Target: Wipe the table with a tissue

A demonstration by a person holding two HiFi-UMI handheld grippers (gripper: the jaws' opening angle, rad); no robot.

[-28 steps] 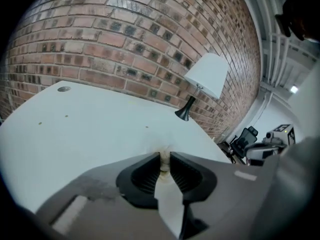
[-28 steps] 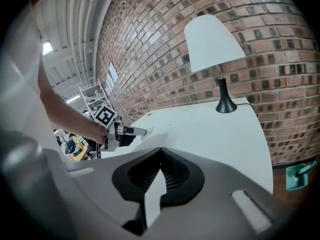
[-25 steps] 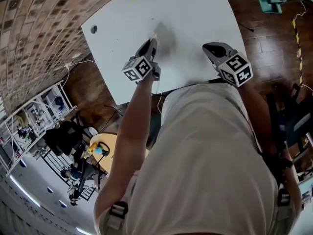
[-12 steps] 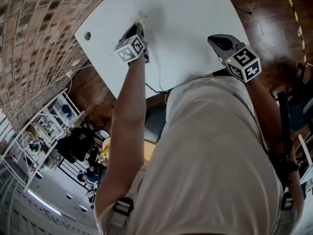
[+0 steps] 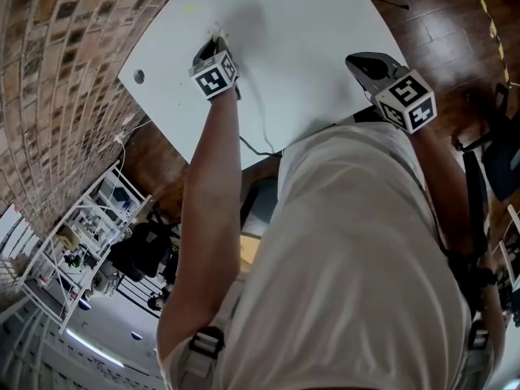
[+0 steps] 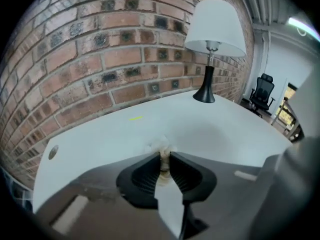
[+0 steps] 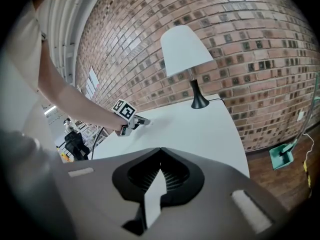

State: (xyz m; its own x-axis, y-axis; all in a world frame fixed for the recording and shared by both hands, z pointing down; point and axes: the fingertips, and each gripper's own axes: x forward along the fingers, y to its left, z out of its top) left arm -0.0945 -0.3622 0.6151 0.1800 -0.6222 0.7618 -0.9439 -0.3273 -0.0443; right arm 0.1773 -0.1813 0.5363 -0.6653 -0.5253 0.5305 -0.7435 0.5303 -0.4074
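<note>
Moved: left gripper (image 6: 164, 156) farther out over the surface (image 6: 225, 129), jaws closing on the tissue (image 6: 161, 145), well short of the lamp (image 6: 215, 21). Tissue: likely light, soft, tearable; hold bunched middle. Right gripper (image 7: 160, 150): clenched, empty.

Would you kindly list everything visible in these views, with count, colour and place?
table: 1, white, middle of the scene
brick wall: 1, reddish-brown, along one side of the table
lamp: 1, white shade on black stand, far end of the table
tissue: 1, white, crumpled on the tabletop
yellow mark: 1, yellow, on the tabletop near the wall
round hole: 1, grey, near a table corner
office chair: 1, black, beyond the lamp
floor: 1, dark wood, around the table
left gripper: 1, dark grey, fingers clamped on the tissue
right gripper: 1, dark grey, fingers together, empty, over the table's near edge
</note>
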